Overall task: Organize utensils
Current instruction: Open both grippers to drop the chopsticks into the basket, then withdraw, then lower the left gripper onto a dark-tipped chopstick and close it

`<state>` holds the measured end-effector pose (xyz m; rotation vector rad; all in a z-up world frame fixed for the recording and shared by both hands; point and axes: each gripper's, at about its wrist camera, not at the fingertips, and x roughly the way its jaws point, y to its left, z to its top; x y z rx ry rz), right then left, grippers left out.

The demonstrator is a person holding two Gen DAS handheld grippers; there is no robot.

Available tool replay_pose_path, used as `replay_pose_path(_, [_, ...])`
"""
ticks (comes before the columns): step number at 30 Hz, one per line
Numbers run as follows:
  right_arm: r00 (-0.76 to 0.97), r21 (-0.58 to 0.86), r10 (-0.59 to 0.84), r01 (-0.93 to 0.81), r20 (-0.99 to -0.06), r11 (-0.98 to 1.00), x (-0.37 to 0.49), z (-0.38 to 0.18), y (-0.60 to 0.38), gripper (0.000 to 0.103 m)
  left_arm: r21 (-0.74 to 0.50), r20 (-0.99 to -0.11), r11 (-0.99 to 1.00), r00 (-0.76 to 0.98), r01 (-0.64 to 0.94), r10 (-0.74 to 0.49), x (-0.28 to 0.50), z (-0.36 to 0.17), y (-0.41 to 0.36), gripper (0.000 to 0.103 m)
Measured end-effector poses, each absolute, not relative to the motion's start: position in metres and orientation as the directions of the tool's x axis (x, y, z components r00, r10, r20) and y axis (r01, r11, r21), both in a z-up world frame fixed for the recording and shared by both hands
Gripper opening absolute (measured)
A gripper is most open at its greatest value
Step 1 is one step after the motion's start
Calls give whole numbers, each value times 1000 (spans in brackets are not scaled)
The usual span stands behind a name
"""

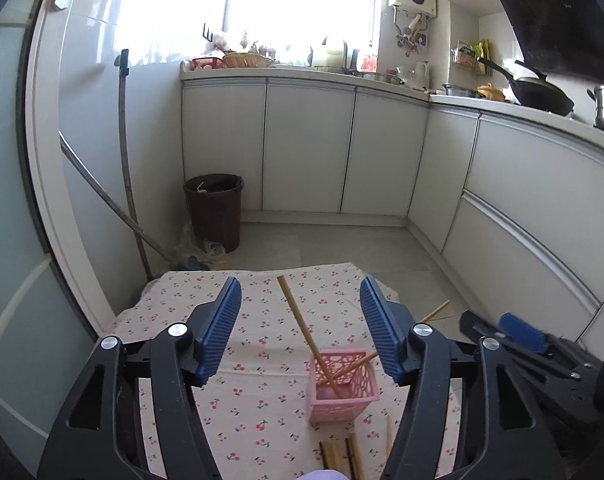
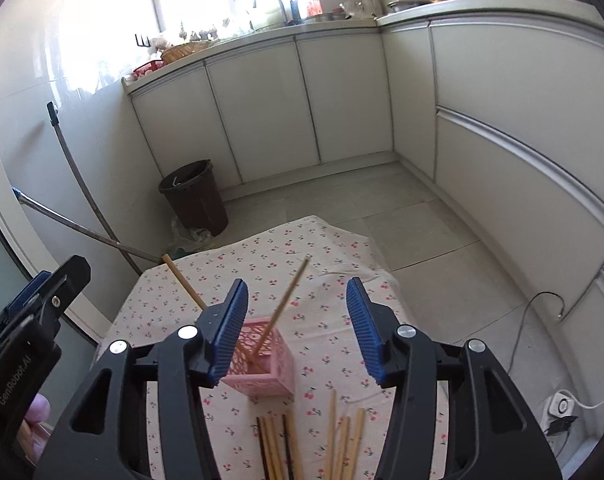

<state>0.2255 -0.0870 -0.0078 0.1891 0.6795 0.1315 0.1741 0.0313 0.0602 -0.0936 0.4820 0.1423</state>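
A pink lattice basket [image 1: 342, 386] [image 2: 262, 368] stands on a table with a cherry-print cloth [image 1: 254, 400] [image 2: 322, 320]. Two wooden chopsticks [image 1: 302, 324] [image 2: 284, 306] lean out of it, crossed. Several more chopsticks [image 2: 278, 448] [image 1: 338, 456] lie flat on the cloth in front of the basket, some pale, some dark. My left gripper [image 1: 300, 330] hangs open above the cloth, nothing between its blue pads. My right gripper [image 2: 296, 330] is open too, its left pad in front of the basket's near corner; it also shows at the right of the left wrist view [image 1: 518, 334].
A dark bin [image 1: 216, 210] [image 2: 194, 196] and mop handles [image 1: 126, 168] stand on the floor beyond the table. White cabinets [image 1: 342, 148] run along the back and right under a cluttered counter. A cable and socket [image 2: 562, 406] lie on the floor at the right.
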Motion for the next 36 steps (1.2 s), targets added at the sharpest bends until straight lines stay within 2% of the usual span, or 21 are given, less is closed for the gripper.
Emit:
replay_pose_path(4, [805,164,121,-30,-581,986,207,-4,-91,64,-35,-475,985,870,-169,132,163,51,28,72])
replay_pose_path(10, [826,107,48,15,-562,994,181,-6,-97,71,-31,-489,984,861,-178,140,149,42,24,79])
replay_pose_path(15, [819,85,19,36,-574,996,168,-16,-104,72,-21,-503,985,853,-172,138,140,36,20,84])
replay_pose_path(23, [827,54,-56,104,-559,993,147,-21,-116,82,-15,-514,985,846,-174,142,124,27,17,89])
replay_pose_path(27, [828,49,-86,136,-554,990,138,-25,-123,87,-9,-517,985,844,-173,144,121,24,16,96])
replay_pose_path(36, [809,57,-112,177,-577,983,126,-36,-138,96,3,-558,989,820,-150,126,119,12,10,96])
